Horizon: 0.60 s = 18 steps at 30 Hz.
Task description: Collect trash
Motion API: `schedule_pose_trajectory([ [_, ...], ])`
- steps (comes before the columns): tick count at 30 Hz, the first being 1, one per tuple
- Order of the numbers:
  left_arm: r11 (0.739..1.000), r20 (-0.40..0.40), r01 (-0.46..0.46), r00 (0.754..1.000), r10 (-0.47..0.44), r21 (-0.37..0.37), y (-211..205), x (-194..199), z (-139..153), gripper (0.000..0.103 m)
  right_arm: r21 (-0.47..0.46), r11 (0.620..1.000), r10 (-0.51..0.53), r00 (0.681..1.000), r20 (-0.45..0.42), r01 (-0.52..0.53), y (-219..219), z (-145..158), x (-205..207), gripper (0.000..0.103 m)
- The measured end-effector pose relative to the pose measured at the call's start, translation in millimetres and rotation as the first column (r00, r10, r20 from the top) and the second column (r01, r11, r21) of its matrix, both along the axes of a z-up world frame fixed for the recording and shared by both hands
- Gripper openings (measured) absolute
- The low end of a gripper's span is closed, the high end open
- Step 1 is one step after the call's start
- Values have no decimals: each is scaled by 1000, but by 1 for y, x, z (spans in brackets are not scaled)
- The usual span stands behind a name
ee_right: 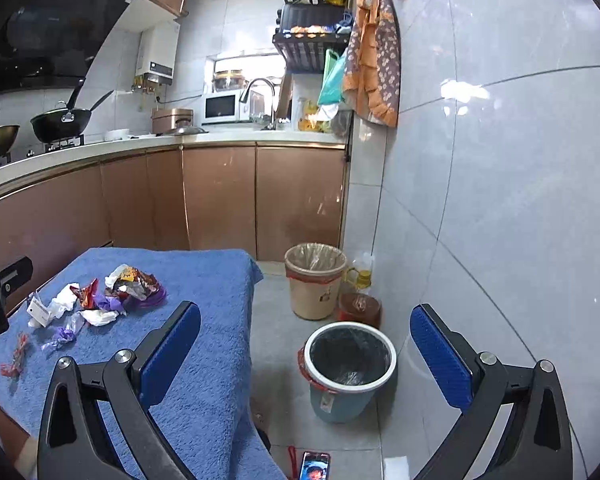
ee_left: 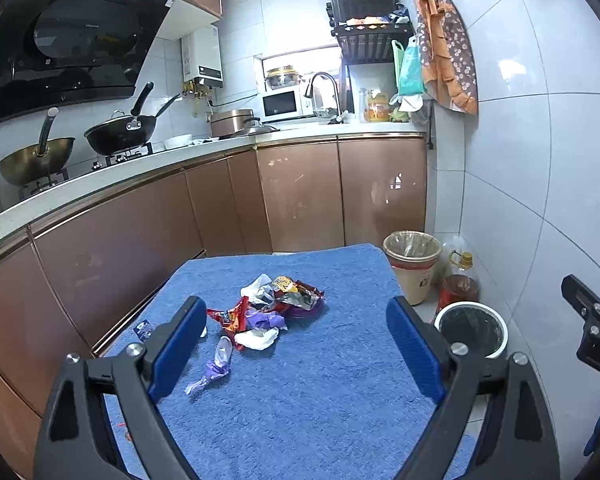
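The left gripper hangs with its 2 blue fingers spread wide and empty above the blue towel. The trash pile lies just ahead of them, slightly toward the left finger; a stray purple wrapper lies nearer, its long axis running roughly along the fingers. The right gripper, also spread and empty, frames the blue bin on the floor, farther from the pile. A purple dish under the pile is mostly hidden.
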<state>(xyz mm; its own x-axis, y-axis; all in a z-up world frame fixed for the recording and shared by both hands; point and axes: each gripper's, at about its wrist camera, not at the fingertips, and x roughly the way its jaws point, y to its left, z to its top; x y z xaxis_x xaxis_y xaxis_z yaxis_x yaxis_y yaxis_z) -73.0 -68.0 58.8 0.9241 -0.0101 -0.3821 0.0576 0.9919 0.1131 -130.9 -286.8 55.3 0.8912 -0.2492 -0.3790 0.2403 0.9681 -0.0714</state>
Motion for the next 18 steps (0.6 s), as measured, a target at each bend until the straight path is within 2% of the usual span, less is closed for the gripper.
schedule_pose_trajectory([
  [9,998,13,12,1000,-11,-58,16,8,1,94,-3,1000,23,999,-27,-23,7,-4,18,103],
  [13,995,21,-15,1000,17,-104,32,15,3,98,15,995,96,994,-49,-96,12,-10,31,103],
  [18,993,4,-74,997,75,-89,59,29,0,98,44,983,180,980,-83,-177,20,-21,54,103],
])
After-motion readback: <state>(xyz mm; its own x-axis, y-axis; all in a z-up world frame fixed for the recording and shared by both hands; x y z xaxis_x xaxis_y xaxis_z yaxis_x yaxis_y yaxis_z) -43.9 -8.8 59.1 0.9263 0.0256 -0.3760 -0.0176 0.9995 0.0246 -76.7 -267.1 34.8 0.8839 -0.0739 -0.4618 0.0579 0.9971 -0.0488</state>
